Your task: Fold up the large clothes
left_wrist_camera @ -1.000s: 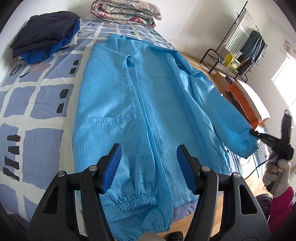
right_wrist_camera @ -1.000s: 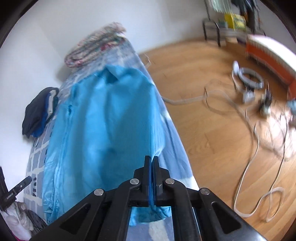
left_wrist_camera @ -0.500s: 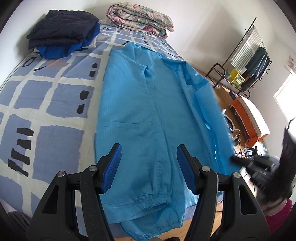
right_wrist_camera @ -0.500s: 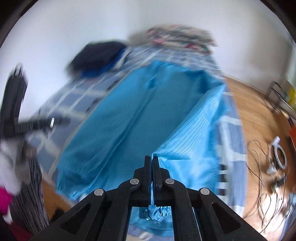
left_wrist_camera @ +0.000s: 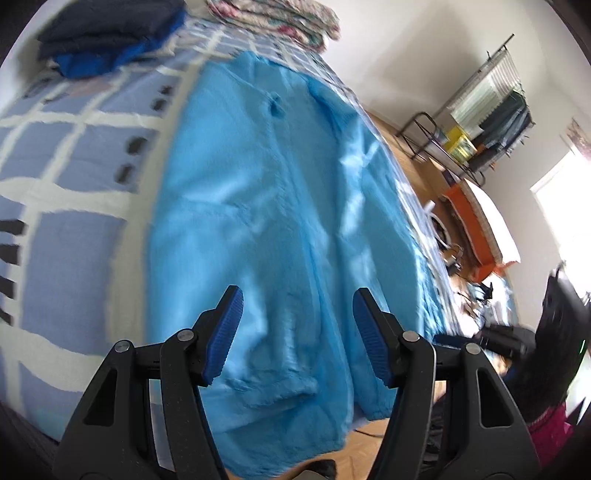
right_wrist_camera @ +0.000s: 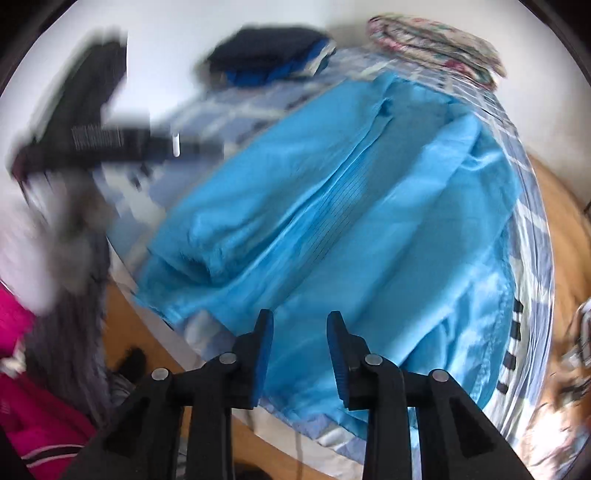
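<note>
Garment: blue coat [right_wrist_camera: 332, 206] spread flat across frame centre on checked bedspread [left_wrist_camera: 74, 155], laid out for folding.
Sleeve: folded inward over the body, probably first fold.
Right gripper [right_wrist_camera: 299, 350]: jaws just parted, narrow gap, nothing between; coat directly beyond tips.
Left gripper [left_wrist_camera: 295, 332]: wide apart, empty, poised above the hem.

A home bedroom: patterned bed [left_wrist_camera: 74, 192], folded quilt [left_wrist_camera: 280, 18], clothes rack [left_wrist_camera: 491, 110].
</note>
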Tool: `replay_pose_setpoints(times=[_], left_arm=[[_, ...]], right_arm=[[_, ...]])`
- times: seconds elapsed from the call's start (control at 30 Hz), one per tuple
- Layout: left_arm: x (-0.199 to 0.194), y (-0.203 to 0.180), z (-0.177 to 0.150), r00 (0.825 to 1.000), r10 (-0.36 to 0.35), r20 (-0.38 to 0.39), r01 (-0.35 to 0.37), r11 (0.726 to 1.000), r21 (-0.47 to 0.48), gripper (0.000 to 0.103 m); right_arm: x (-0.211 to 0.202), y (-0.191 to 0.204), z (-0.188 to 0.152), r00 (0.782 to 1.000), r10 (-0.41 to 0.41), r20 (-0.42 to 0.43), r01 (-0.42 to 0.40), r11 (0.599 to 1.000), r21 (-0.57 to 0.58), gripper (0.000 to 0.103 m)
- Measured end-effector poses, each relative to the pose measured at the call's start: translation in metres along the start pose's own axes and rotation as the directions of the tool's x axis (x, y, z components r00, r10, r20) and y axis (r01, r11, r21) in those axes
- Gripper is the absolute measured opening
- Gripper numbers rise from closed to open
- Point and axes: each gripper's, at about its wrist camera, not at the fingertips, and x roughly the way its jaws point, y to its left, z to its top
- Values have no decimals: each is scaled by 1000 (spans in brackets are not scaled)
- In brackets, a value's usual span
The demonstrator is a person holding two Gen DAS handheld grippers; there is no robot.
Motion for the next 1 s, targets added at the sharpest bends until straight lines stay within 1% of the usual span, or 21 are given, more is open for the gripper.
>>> replay_pose_setpoints(times=[0.03, 0.1, 0.17, 0.3, 0.43, 0.53, 0.57, 0.6, 0.63, 0.67, 0.7, 0.8, 0.87, 1.0], left_arm=[[4, -6, -3, 1000, -15, -12, 16, 1000, 7, 64], [11, -22, -8, 999, -39, -34, 40, 999, 35, 64], [20, -45, -17, 996, -61, -66, 67, 994, 88, 64], [35, -84, -39, 989, -63, -136, 90, 974, 206, 64], [53, -119, -65, 983, 1, -182, 66, 931, 359, 64], [68, -133, -84, 978, 101, -184, -4, 885, 466, 64], [71, -132, -86, 976, 119, -184, -16, 877, 481, 64], [74, -131, -87, 974, 138, -180, -32, 870, 492, 58], [75, -126, -87, 974, 141, -176, -39, 873, 485, 49], [74, -120, -86, 974, 133, -182, -32, 882, 470, 23], [74, -111, -82, 973, 112, -200, -14, 900, 436, 4], [64, -91, -72, 981, 62, -183, 10, 928, 372, 3], [53, -79, -65, 984, 16, -175, 41, 947, 319, 2], [39, -65, -60, 982, -74, -173, 112, 968, 222, 2]], right_arm=[[-4, -8, 1, 1000, 0, 17, 0, 1000, 30, 31], [-11, -28, 6, 999, -30, 42, 26, 996, 90, 31], [-16, -53, 13, 996, -65, 63, 54, 987, 151, 31], [-20, -101, 37, 992, -68, 107, 35, 959, 282, 31], [-17, -136, 66, 989, -64, 131, 15, 937, 348, 34], [-13, -156, 86, 988, -56, 145, -4, 922, 387, 38], [-13, -161, 90, 987, -49, 151, -15, 918, 396, 39], [-12, -166, 95, 987, -44, 157, -24, 914, 404, 40], [-10, -173, 105, 985, -43, 165, -30, 909, 416, 41], [-8, -179, 111, 985, -40, 170, -36, 906, 422, 44], [-6, -183, 118, 984, -36, 176, -43, 904, 426, 46], [11, -201, 147, 981, -39, 190, -50, 895, 443, 47], [26, -213, 163, 981, -47, 186, -46, 885, 463, 47], [67, -239, 195, 985, -55, 165, -38, 858, 512, 47]])
